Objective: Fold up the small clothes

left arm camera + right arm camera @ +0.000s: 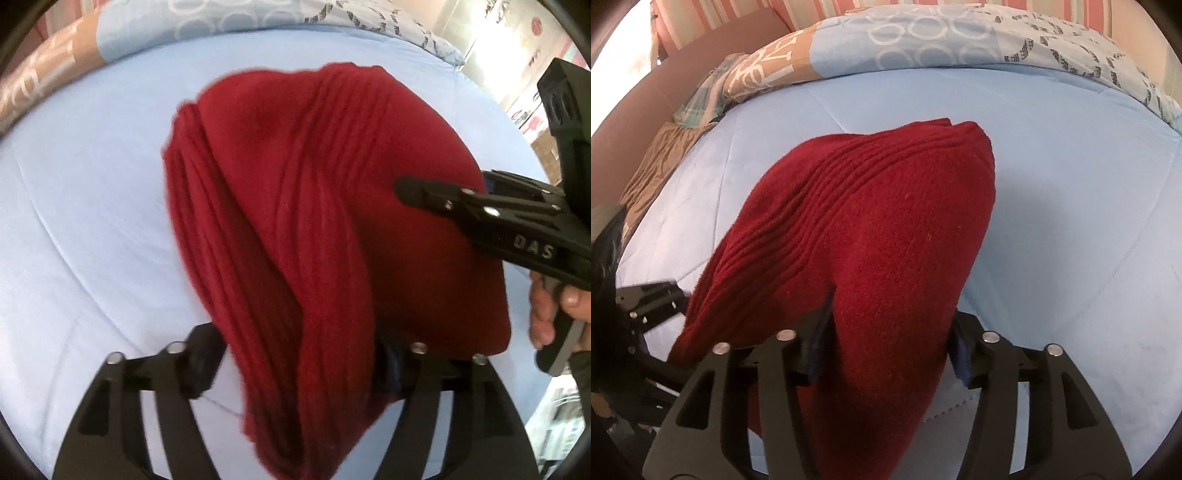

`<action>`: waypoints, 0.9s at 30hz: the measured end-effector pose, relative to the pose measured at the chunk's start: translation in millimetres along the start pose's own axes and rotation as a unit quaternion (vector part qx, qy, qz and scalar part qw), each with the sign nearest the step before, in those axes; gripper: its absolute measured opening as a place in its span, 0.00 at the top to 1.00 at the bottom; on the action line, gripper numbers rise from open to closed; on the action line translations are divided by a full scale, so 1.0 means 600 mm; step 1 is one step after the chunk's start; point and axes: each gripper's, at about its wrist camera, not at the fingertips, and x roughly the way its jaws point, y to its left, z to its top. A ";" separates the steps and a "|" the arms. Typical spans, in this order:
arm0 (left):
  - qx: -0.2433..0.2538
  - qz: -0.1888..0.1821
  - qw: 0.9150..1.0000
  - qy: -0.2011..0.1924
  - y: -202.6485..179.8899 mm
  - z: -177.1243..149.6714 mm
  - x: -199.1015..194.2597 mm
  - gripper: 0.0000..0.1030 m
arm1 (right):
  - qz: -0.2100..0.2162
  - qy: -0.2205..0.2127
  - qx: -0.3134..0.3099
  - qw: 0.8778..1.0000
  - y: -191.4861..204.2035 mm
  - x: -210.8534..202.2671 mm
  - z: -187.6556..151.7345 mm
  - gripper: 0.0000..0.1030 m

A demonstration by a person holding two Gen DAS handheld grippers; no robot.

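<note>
A dark red ribbed knit garment (314, 206) is bunched and folded over, held up off the light blue bedspread (81, 206). My left gripper (295, 365) is shut on its near edge, with the cloth draped between the fingers. My right gripper (890, 350) is shut on the same red garment (886, 236), which fills the space between its fingers. In the left wrist view the right gripper (480, 214) reaches in from the right over the cloth. In the right wrist view the left gripper (646, 299) shows at the left edge.
A patterned blue and tan blanket (923, 40) lies along the far side of the bed. A brown cloth (653, 170) lies at the bed's left edge. A striped wall (713, 18) stands behind. Room furniture (524, 74) shows at the far right.
</note>
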 end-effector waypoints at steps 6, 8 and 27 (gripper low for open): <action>0.032 0.051 0.998 -0.020 0.005 0.016 -0.051 0.12 | -0.037 -0.047 -0.001 0.998 0.023 -0.081 -0.014 0.10; 0.042 0.064 0.997 -0.024 0.008 0.017 -0.057 0.12 | -0.064 -0.067 -0.008 0.996 0.032 -0.108 -0.024 0.08; -0.039 0.060 0.996 -0.044 0.060 -0.085 -0.038 0.05 | -0.226 -0.024 -0.036 0.973 0.042 -0.068 -0.160 0.08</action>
